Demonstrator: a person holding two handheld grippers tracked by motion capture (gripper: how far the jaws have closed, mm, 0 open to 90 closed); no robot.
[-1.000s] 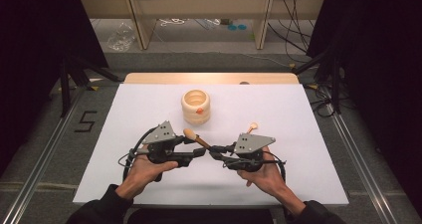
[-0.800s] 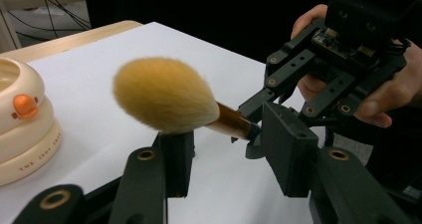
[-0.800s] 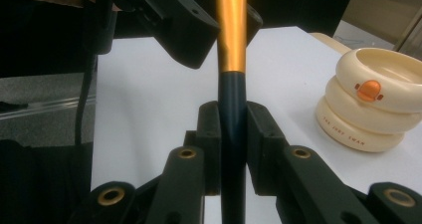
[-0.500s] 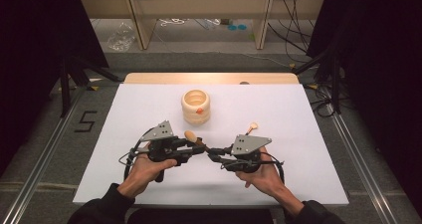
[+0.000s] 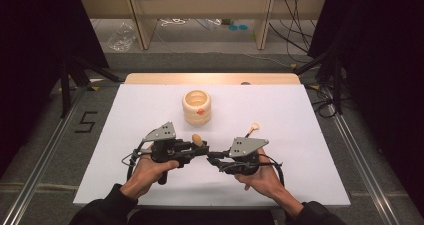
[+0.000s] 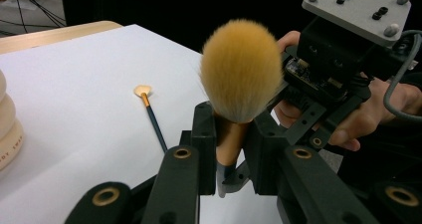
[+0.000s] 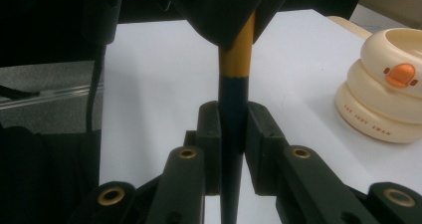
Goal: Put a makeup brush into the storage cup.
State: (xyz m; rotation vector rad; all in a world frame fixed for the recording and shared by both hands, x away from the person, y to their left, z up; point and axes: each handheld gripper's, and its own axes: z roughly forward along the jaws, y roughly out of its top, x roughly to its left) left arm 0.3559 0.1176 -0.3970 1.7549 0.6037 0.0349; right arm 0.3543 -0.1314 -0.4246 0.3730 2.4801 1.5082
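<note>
A makeup brush (image 6: 241, 74) with a fluffy orange head, a gold ferrule and a dark handle (image 7: 233, 92) is held between both grippers, just above the white table near its front middle. My left gripper (image 6: 230, 134) has just been closing and now clamps the gold ferrule below the head. My right gripper (image 7: 233, 129) is shut on the dark handle. In the high view the left gripper (image 5: 200, 149) and the right gripper (image 5: 214, 157) meet tip to tip, with the brush head (image 5: 197, 139) poking up between them.
A cream ring-stacked holder (image 5: 196, 106) with an orange duck mark stands behind the grippers, mid-table. A thin fan brush (image 5: 252, 129) lies on the white sheet (image 5: 300, 115) to the right of it. Shelving and cables stand beyond the table's far edge.
The left gripper's jaws have closed onto the brush near its head. Both hands stayed where they were, and the right gripper kept its hold.
</note>
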